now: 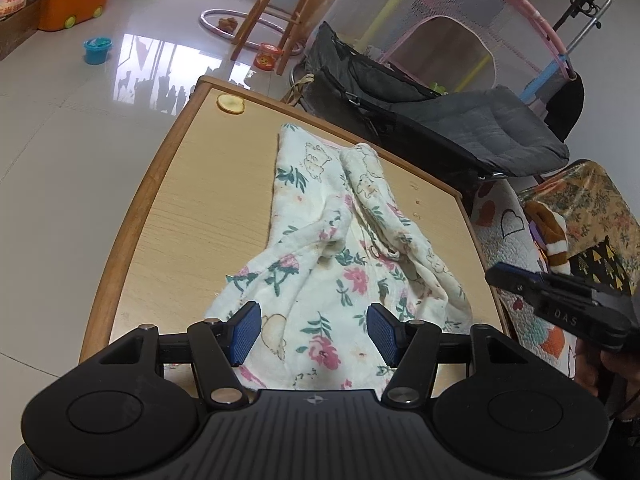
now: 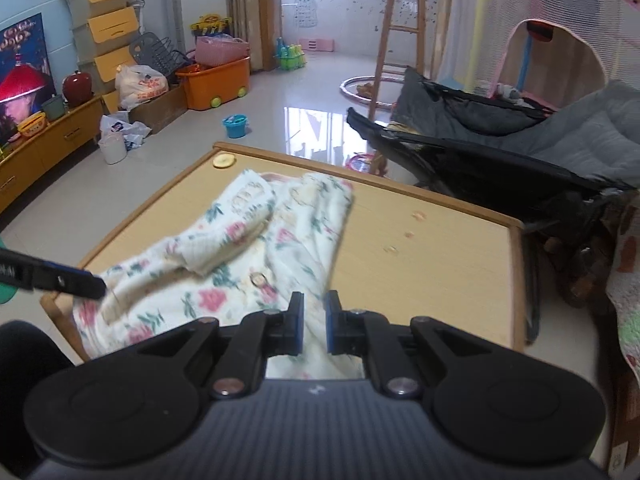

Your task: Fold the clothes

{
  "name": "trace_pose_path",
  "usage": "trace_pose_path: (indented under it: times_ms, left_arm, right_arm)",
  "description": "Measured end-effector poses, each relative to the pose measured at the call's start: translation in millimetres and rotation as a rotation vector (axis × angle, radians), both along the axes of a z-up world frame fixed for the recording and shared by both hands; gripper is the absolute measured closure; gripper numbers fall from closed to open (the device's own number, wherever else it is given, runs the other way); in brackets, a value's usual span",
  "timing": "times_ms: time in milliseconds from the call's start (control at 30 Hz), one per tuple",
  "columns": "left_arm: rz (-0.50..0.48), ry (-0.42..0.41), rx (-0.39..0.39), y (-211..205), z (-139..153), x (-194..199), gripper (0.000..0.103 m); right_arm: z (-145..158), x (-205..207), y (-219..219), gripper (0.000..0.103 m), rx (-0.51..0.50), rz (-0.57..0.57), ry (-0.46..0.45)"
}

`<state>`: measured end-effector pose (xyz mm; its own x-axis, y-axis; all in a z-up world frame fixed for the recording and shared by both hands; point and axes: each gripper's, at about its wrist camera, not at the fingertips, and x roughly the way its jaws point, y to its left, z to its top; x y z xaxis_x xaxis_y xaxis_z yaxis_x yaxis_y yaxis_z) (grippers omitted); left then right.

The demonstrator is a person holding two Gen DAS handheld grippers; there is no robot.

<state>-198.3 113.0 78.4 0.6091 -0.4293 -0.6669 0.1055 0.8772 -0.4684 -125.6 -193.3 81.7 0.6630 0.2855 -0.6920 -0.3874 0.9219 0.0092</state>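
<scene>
A cream garment (image 1: 328, 248) with pink flowers and bear prints lies rumpled on the wooden table (image 1: 192, 208), its two narrow parts reaching toward the far edge. My left gripper (image 1: 314, 334) hovers over its near end, open, with the blue pads wide apart and only cloth below them. The right wrist view shows the same garment (image 2: 240, 256) left of centre on the table (image 2: 440, 264). My right gripper (image 2: 314, 322) is shut, with nothing pinched, above the garment's right edge. It also shows from the side, right of the table (image 1: 500, 278). The left gripper's finger (image 2: 96, 286) pokes in from the left.
A yellow round piece (image 1: 231, 104) lies at the table's far corner. A grey padded stroller (image 1: 480, 132) stands close behind the table. A patterned quilt (image 1: 504, 232) hangs at the right edge. On the tiled floor beyond stand a wooden stool (image 1: 280, 12), an orange bin (image 1: 76, 0) and a blue bucket (image 1: 97, 50).
</scene>
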Motion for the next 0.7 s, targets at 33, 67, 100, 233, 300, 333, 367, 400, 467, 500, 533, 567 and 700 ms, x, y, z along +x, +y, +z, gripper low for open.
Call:
trace_pose_path:
  times_ms: [33,67,100,233,300,333,367,400,467,500,533,567,700]
  left_arm:
    - [0.002,-0.002,0.0,-1,1,-2,0.042]
    - [0.002,-0.005,0.002,-2,1,-4,0.042]
    - [0.0,-0.008,0.006,-3,2,-6,0.042]
    - [0.001,-0.02,0.017,-8,3,-14,0.042]
    - [0.003,-0.023,0.017,-10,2,-19,0.042]
    - [0.005,-0.023,0.016,-11,2,-21,0.042]
    - [0.006,-0.024,0.015,-11,1,-23,0.042]
    - [0.003,-0.023,0.017,-12,0,-25,0.042]
    - [-0.004,-0.023,0.024,-15,-1,-27,0.042]
    - [-0.008,-0.022,0.028,-16,-1,-29,0.042]
    - [-0.01,-0.022,0.03,-17,-2,-30,0.042]
    - [-0.012,-0.022,0.031,-17,-2,-31,0.042]
    - [-0.011,-0.024,0.036,-19,-1,-33,0.042]
  right_arm:
    - [-2,-4,-4,0.093,0.004,-0.004,0.0]
    - [-3,-8,-8,0.093,0.007,-0.009,-0.001]
    - [-5,-12,-12,0.093,0.011,-0.015,0.001]
    - [-13,-27,-24,0.092,0.016,-0.04,0.005]
    - [-16,-34,-28,0.089,0.023,-0.059,0.003]
    - [-19,-37,-30,0.086,0.03,-0.065,0.004]
    - [-21,-39,-32,0.085,0.038,-0.069,0.006]
    - [-24,-40,-33,0.083,0.046,-0.071,0.01]
    - [-29,-42,-35,0.079,0.057,-0.073,0.015]
    - [-31,-43,-35,0.079,0.06,-0.072,0.015]
    - [-33,-43,-35,0.078,0.061,-0.072,0.017]
    - [-36,-43,-35,0.077,0.062,-0.072,0.019]
    - [-44,-41,-37,0.072,0.071,-0.072,0.031]
